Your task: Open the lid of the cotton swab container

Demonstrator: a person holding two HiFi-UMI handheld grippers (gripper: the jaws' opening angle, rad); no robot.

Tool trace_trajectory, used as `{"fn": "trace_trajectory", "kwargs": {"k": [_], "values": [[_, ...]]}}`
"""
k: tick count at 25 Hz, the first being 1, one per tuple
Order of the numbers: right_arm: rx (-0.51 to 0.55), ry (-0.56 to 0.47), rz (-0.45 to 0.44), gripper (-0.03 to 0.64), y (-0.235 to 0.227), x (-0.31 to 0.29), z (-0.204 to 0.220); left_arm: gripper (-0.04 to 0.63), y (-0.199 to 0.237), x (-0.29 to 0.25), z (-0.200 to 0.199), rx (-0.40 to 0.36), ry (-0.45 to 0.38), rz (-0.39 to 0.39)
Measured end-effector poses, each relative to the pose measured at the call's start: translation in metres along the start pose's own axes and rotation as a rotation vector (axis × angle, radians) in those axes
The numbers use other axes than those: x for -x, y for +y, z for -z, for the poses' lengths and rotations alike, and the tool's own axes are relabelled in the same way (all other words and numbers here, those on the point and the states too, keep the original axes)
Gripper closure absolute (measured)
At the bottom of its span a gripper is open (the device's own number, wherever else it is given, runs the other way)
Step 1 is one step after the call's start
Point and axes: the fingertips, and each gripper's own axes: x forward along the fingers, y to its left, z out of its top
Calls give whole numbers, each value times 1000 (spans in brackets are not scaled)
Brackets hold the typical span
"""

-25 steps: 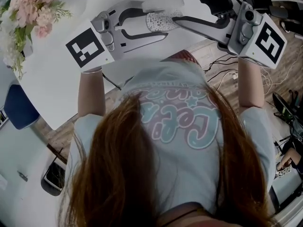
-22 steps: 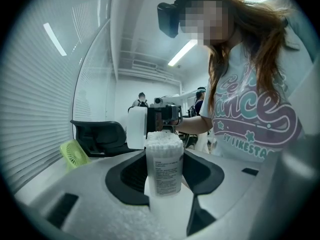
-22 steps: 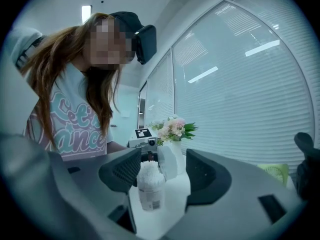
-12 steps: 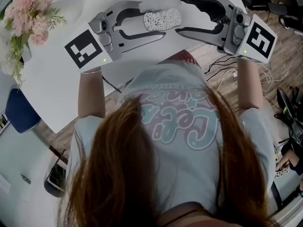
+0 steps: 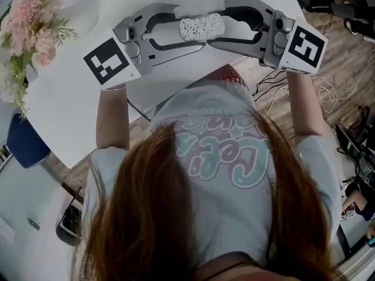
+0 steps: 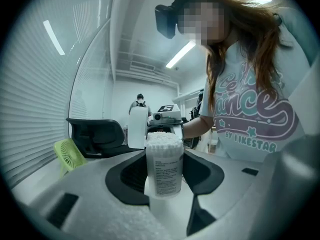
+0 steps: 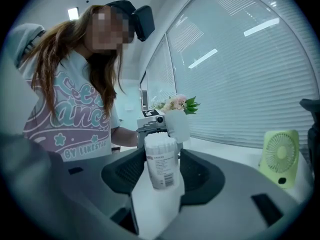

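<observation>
The cotton swab container (image 5: 201, 27) is a clear tube full of white swabs with a printed label (image 6: 164, 166) (image 7: 161, 161). Its white lid (image 5: 199, 8) (image 6: 138, 128) (image 7: 177, 125) stands flipped up beside the bare swab tops. My left gripper (image 5: 192, 28) (image 6: 164, 184) is shut on the tube, a dark pad against each side. From the opposite side my right gripper (image 5: 218, 23) (image 7: 160, 184) reaches around the same tube. Its jaws are closing, with the tilted tube between them and the pads close beside it.
The white table (image 5: 70, 92) carries pink flowers (image 5: 35, 16) at its far left and a green fan (image 7: 280, 156) (image 6: 69, 154). A black chair (image 6: 95, 134) stands behind, and cables (image 5: 281, 92) lie on the wooden floor at the right.
My right gripper has swung left from beside the container and its jaws have narrowed around it. The left gripper and the container have stayed nearly still.
</observation>
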Motion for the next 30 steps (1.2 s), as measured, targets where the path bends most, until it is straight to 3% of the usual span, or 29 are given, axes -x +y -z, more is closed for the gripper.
{"fn": "trace_trajectory", "kwargs": {"k": [6, 16, 30], "values": [[18, -34, -19, 407, -6, -9, 7, 408, 7, -1, 17, -15, 10, 6], [22, -7, -32, 410, -25, -16, 37, 407, 22, -8, 47, -32, 42, -19], [-6, 34, -31, 410, -43, -27, 80, 407, 34, -17, 98, 6, 135, -30]]}}
